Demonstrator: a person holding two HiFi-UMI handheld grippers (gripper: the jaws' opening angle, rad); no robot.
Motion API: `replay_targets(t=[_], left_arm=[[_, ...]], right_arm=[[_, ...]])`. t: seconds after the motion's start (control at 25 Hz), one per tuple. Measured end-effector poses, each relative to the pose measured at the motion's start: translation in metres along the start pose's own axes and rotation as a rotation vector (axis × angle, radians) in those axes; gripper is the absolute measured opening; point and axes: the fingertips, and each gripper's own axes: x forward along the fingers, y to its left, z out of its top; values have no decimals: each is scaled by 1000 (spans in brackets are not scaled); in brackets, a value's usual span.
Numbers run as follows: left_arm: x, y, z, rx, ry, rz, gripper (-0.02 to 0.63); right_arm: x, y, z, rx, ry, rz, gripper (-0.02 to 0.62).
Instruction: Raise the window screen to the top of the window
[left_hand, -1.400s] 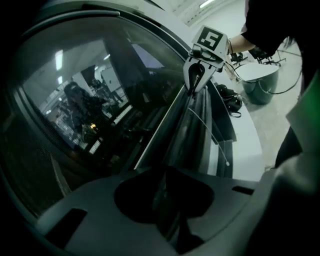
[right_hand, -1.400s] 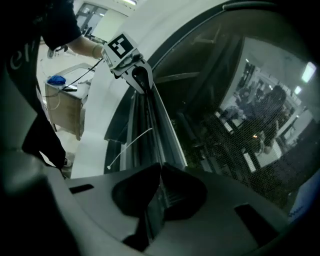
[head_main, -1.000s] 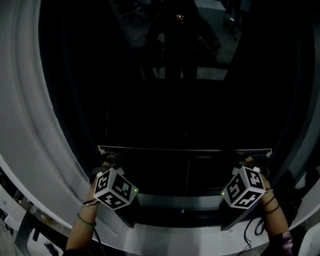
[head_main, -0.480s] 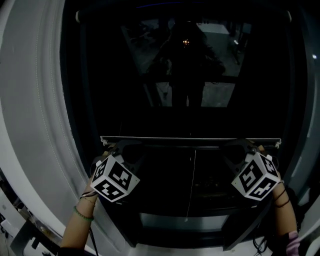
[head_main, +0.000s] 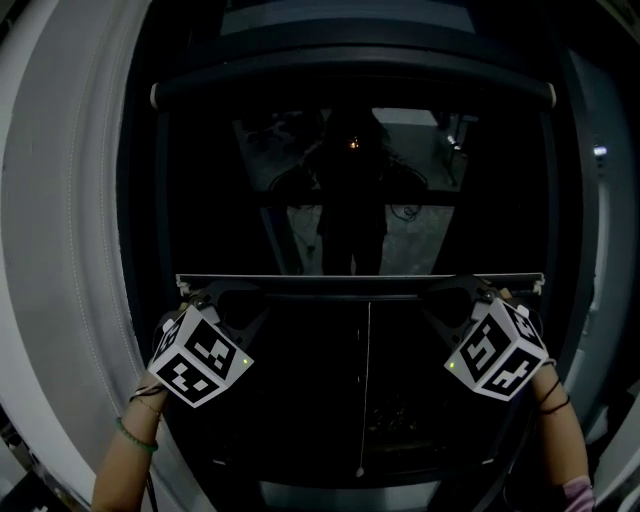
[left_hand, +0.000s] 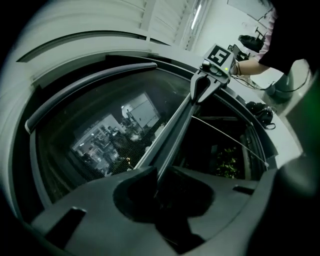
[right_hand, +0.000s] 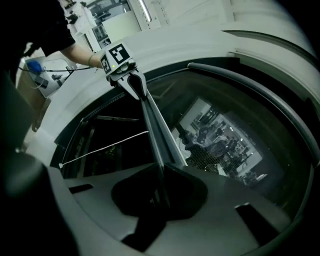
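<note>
across the dark window (head_main: 290, 400): window screen (head_main: 220, 220) part-raised, held at both ends.
the window screen hangs from the top roller (head_main: 350, 95), its bottom rail (head_main: 360, 280) level about mid-window; left gripper (head_main: 205, 297) and right gripper (head_main: 478, 292) each pinch the rail near its ends, pull cord (head_main: 365, 390) dangling below. step in hand: the lift. next, likely an even upward push on both ends until rail meets roller.
</note>
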Motion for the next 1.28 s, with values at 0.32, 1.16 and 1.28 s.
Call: replay_targets(t=[0.32, 1.16, 1.28], left_arm=[[-1, 57, 36, 39, -33, 88, 64], [-3, 203, 127, 42, -89, 253, 67], [-4, 219, 136, 45, -99, 275, 67]], right_arm=[[-5, -61, 24, -30, 0, -88, 37], [-13, -216, 89, 5, 17, -263, 49], [-14, -234, 97, 23, 3, -293, 53]])
